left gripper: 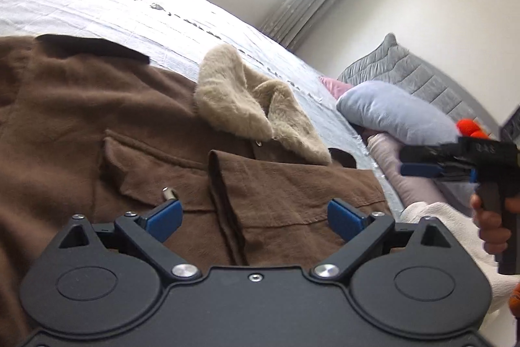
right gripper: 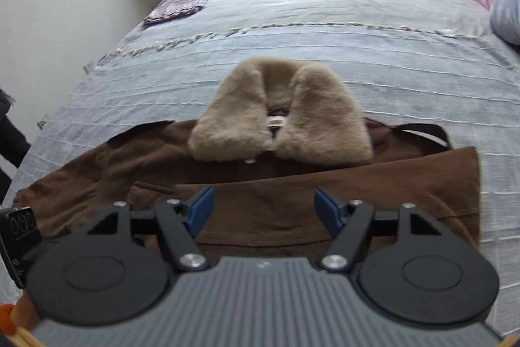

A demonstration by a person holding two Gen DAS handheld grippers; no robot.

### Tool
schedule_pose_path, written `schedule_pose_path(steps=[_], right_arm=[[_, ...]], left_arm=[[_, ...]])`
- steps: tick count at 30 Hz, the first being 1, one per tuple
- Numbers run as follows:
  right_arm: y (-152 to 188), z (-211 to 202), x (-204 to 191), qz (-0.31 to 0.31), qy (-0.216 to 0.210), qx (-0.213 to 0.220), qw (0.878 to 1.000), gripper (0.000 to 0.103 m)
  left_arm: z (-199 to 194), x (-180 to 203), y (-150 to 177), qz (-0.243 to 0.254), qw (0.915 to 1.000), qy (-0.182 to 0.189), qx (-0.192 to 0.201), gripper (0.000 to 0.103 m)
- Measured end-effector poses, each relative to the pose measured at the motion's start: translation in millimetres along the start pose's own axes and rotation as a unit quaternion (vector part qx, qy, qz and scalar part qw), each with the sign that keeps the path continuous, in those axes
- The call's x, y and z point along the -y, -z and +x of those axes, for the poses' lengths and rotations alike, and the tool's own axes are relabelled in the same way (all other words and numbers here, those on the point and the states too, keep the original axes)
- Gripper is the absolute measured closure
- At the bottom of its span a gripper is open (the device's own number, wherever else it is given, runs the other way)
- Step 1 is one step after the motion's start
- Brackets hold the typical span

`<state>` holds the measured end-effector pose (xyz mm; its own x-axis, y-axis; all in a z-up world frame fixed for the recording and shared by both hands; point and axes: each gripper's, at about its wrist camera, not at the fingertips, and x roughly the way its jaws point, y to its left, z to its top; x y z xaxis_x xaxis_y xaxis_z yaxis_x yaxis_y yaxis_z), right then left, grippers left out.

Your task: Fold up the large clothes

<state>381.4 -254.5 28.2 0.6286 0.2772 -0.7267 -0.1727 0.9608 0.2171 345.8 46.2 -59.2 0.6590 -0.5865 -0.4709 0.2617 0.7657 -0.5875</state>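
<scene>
On the bed (right gripper: 390, 21), brown coat (right gripper: 276, 204) lies spread flat, tan fur collar (right gripper: 279, 116) at its far edge. One sleeve folded across the front. Lower coat hidden behind both tool bodies; hem not visible. Left tool (left gripper: 255, 217) open, empty, above the folded sleeve (left gripper: 292, 191). Right tool (right gripper: 265, 210) open, empty, over the coat's front; contact with cloth cannot be judged. Right-wrist view soft, buttons indistinct.

one brown coat (right gripper: 247, 184), two grippers (left gripper: 253, 217) (right gripper: 265, 210), two pillows (left gripper: 396, 114)
</scene>
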Motion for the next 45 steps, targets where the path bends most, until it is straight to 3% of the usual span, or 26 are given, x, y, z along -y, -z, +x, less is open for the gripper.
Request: schedule_pose_path(steps=[1, 4, 5, 6, 11, 13, 15, 17, 19, 21, 25, 29, 31, 34, 35, 37, 39, 40, 45], right_arm=[[4, -7, 18, 0.012, 0.007, 0.005, 1.0, 0.029], [19, -23, 68, 0.054, 0.023, 0.022, 0.998, 0.028], [25, -27, 84, 0.067, 0.029, 0.027, 0.997, 0.028], [31, -29, 97, 0.078, 0.038, 0.031, 0.996, 0.028], [57, -33, 146, 0.097, 0.089, 0.057, 0.99, 0.027], [63, -28, 159, 0.106, 0.095, 0.062, 0.988, 0.027], [68, -18, 167, 0.118, 0.092, 0.061, 0.987, 0.027], [72, -7, 166, 0.123, 0.091, 0.068, 0.986, 0.03], [73, 0, 161, 0.116, 0.094, 0.089, 0.985, 0.038], [72, 7, 151, 0.093, 0.086, 0.111, 0.986, 0.06], [67, 26, 136, 0.062, 0.073, 0.143, 0.985, 0.065], [62, 60, 139, 0.06, 0.117, 0.121, 0.984, 0.068], [67, 82, 143, 0.048, 0.142, 0.089, 0.985, 0.072], [80, 93, 136, 0.018, 0.169, 0.103, 0.98, 0.072], [81, 92, 131, 0.016, 0.178, 0.104, 0.978, 0.07], [81, 84, 123, 0.014, 0.188, 0.101, 0.977, 0.066], [83, 69, 116, 0.016, 0.171, 0.102, 0.98, 0.039], [85, 61, 112, 0.017, 0.159, 0.102, 0.982, 0.033], [99, 32, 97, 0.019, 0.147, 0.074, 0.986, 0.016]], left_arm=[[8, 4, -1, 0.008, 0.9999, -0.009, 0.0, 0.013], [37, 9, -3, 0.02, 0.9987, -0.045, -0.011, 0.046], [44, 11, -3, 0.024, 0.9981, -0.055, -0.011, 0.065], [48, 17, -3, 0.035, 0.997, -0.069, -0.006, 0.092], [24, 54, -17, 0.083, 0.9838, -0.122, 0.102, 0.096], [28, 58, -27, 0.104, 0.9757, -0.166, 0.098, 0.093], [44, 55, -36, 0.115, 0.968, -0.217, 0.05, 0.089], [44, 55, -35, 0.121, 0.9548, -0.263, 0.067, 0.086], [36, 56, -30, 0.125, 0.9574, -0.241, 0.098, 0.082], [38, 61, -26, 0.136, 0.9659, -0.199, 0.096, 0.081], [72, 67, -13, 0.17, 0.9692, -0.168, 0.06, 0.081], [108, 45, 6, 0.178, 0.9675, -0.179, 0.012, 0.081], [111, 35, 8, 0.17, 0.9714, -0.165, 0.019, 0.082], [105, 40, 2, 0.164, 0.972, -0.168, 0.013, 0.081], [102, 43, 1, 0.163, 0.9717, -0.171, 0.012, 0.08], [85, 53, 1, 0.158, 0.9737, -0.164, 0.006, 0.065], [60, 61, 3, 0.151, 0.9757, -0.159, 0.011, 0.018], [45, 62, 5, 0.141, 0.977, -0.159, 0.02, 0.01], [-26, 40, 6, 0.038, 0.9864, -0.159, 0.017, 0.0]])
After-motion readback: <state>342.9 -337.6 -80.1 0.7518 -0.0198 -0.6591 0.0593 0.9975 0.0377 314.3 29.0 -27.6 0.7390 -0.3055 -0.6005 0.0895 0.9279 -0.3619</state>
